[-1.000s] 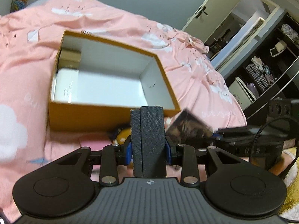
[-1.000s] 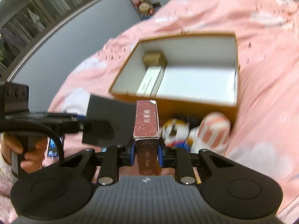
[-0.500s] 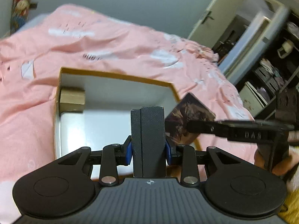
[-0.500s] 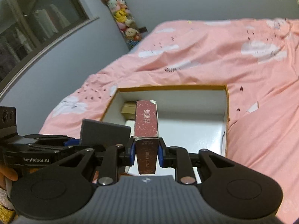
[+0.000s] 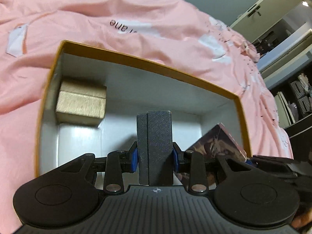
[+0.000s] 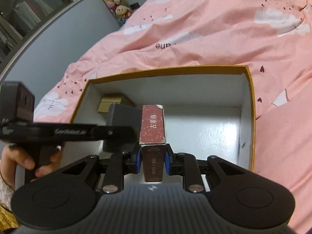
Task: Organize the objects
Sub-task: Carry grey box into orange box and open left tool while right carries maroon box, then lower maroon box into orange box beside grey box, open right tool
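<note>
An open orange box (image 5: 148, 60) with a white inside lies on the pink bedspread. A gold box (image 5: 81, 102) sits in its far left corner, and a white flat box (image 5: 78, 142) lies in front of that. My left gripper (image 5: 155, 157) is shut on a dark grey textured box (image 5: 155, 136), held upright over the orange box's inside. My right gripper (image 6: 153, 159) is shut on a dark red card box (image 6: 152, 126) above the orange box (image 6: 167, 69). In the right wrist view the left gripper (image 6: 68, 132) with the grey box (image 6: 120, 117) is at the left, close beside the red box.
Pink bedspread (image 5: 136, 15) surrounds the box on all sides. A person's hand (image 6: 19, 161) grips the left tool's handle. Plush toys (image 6: 115, 0) hang on the far wall, beside a glass-fronted bookcase (image 6: 29, 13). A door and dark shelves (image 5: 296, 89) stand at the right.
Both grippers have moved forward and down over the orange box, which now fills both views. The plush toys in front of the box have dropped out of view. Both grips are unchanged.
</note>
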